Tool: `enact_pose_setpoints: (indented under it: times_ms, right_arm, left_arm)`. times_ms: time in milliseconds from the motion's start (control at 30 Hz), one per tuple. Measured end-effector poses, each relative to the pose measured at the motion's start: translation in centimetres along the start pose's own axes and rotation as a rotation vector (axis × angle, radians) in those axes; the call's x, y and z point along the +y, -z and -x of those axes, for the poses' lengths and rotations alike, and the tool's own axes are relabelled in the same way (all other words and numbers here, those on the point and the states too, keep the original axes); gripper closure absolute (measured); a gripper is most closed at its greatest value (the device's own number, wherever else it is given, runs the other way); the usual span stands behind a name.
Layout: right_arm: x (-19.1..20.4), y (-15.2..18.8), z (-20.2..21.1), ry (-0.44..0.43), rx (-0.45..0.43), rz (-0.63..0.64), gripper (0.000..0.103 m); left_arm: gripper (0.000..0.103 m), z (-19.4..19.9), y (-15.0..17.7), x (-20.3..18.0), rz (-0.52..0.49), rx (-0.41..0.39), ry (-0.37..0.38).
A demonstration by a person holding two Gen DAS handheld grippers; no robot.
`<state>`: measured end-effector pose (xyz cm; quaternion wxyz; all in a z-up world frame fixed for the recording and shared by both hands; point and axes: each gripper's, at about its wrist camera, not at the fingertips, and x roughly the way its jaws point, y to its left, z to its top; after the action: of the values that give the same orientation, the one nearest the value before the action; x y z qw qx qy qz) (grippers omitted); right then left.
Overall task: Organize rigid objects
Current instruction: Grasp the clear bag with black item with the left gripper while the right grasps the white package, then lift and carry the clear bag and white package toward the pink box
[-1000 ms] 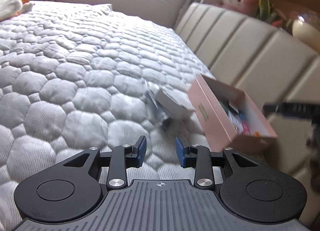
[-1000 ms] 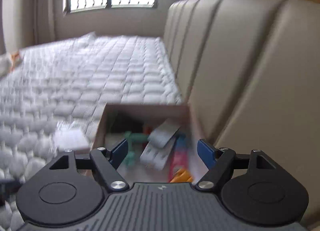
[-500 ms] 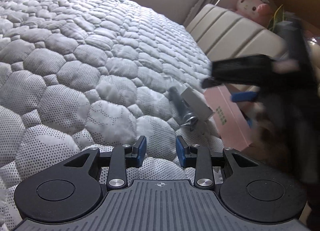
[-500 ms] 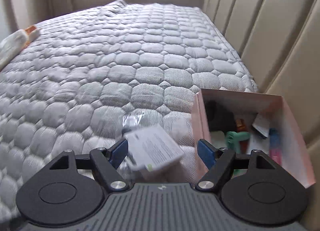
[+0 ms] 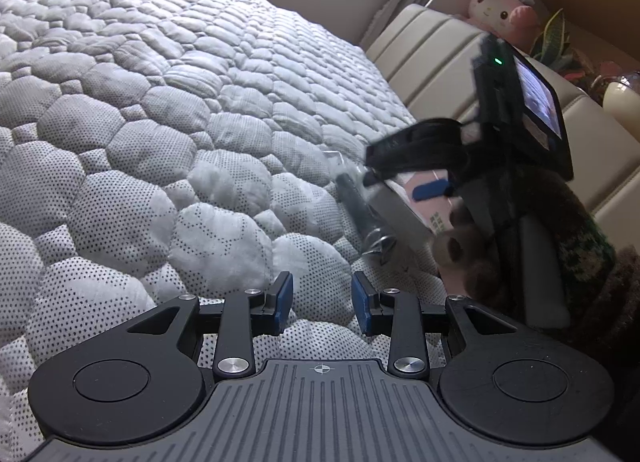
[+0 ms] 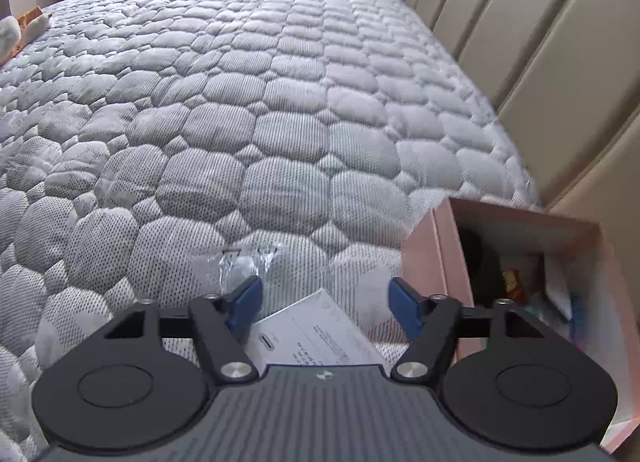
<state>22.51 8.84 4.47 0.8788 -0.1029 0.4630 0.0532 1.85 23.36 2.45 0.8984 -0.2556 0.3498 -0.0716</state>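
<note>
A small white box [image 6: 316, 334] with printed text lies on the quilted mattress [image 6: 240, 101], between the fingers of my right gripper [image 6: 326, 304]. Its jaws are closing around the box, and the pads stand a little off its edges. Just beyond lies a dark item in crinkled clear plastic [image 6: 244, 262]. To the right, an open pink box [image 6: 448, 270] holds several small things. In the left wrist view the right gripper's fingers [image 5: 416, 145] hang over the white box [image 5: 394, 203] and the wrapped dark item [image 5: 360, 209]. My left gripper [image 5: 322, 302] is open with nothing in it, low over the mattress.
A beige padded headboard [image 6: 540, 61] runs along the right, right behind the pink box. A pink plush toy [image 5: 500, 9] and plants sit on the ledge above it. A white soft toy [image 6: 10, 35] lies at the far left. A person's hand and dark sleeve [image 5: 580, 229] hold the right gripper.
The right gripper swung left from over the pink box and came down over the white box, its jaws narrowing. The left gripper tipped slightly downward and stayed open.
</note>
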Motion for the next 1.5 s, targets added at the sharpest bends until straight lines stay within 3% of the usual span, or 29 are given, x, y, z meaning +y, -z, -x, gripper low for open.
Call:
enact_pose_setpoints:
  times_ms: [67, 200, 300, 433, 600, 633, 667, 733, 767, 867, 1000, 1267, 1500]
  right_arm:
    - [-0.7, 0.6, 0.0, -0.039, 0.037, -0.029, 0.055]
    - [-0.6, 3.1, 1.6, -0.072, 0.036, 0.013, 0.057]
    - [-0.3, 5.6, 3.7, -0.123, 0.047, 0.07, 0.064]
    - [-0.6, 9.1, 5.9, -0.189, 0.081, 0.12, 0.065]
    - [-1.5, 12.9, 7.5, -0.183, 0.078, 0.179, 0.065]
    - [-1.9, 13.5, 8.2, -0.173, 0.055, 0.192, 0.059]
    - [-2.2, 14.0, 8.9, -0.156, 0.032, 0.208, 0.044]
    - [-3.0, 15.2, 9.9, -0.136, -0.014, 0.228, 0.024]
    - [-3.4, 15.8, 10.3, -0.133, -0.03, 0.23, 0.022]
    - [-4.6, 17.9, 11.0, -0.133, -0.044, 0.245, 0.022]
    - [-6.3, 20.8, 11.8, -0.092, -0.135, 0.27, 0.022]
    - [-8.9, 24.4, 12.6, -0.196, -0.23, 0.207, 0.022]
    - [-10.7, 27.3, 13.8, -0.232, -0.317, 0.191, 0.022]
  left_arm:
    - [0.068, -0.2, 0.3, 0.0, -0.014, 0.0, -0.001]
    - [0.068, -0.4, 0.4, 0.2, -0.004, 0.017, 0.001]
    - [0.068, -0.2, 0.3, 0.3, 0.003, 0.009, 0.0]
    - [0.068, -0.6, 0.5, 0.9, 0.027, 0.024, -0.016]
    - [0.068, -0.5, 0.6, 0.8, 0.026, 0.015, -0.028]
    - [0.068, -0.5, 0.6, 0.7, 0.023, 0.011, -0.029]
    - [0.068, -0.5, 0.6, 0.7, 0.022, 0.008, -0.028]
    - [0.068, -0.5, 0.6, 0.4, 0.02, 0.0, -0.023]
    - [0.068, -0.5, 0.6, 0.2, 0.016, -0.006, -0.019]
    - [0.068, -0.6, 0.6, -0.7, -0.01, -0.009, -0.038]
    - [0.068, -1.9, -0.3, -3.6, -0.088, -0.007, -0.032]
    - [0.068, -9.0, -3.4, -8.2, -0.273, 0.06, -0.229]
    - [0.072, -11.7, -3.8, -8.6, -0.301, 0.131, -0.233]
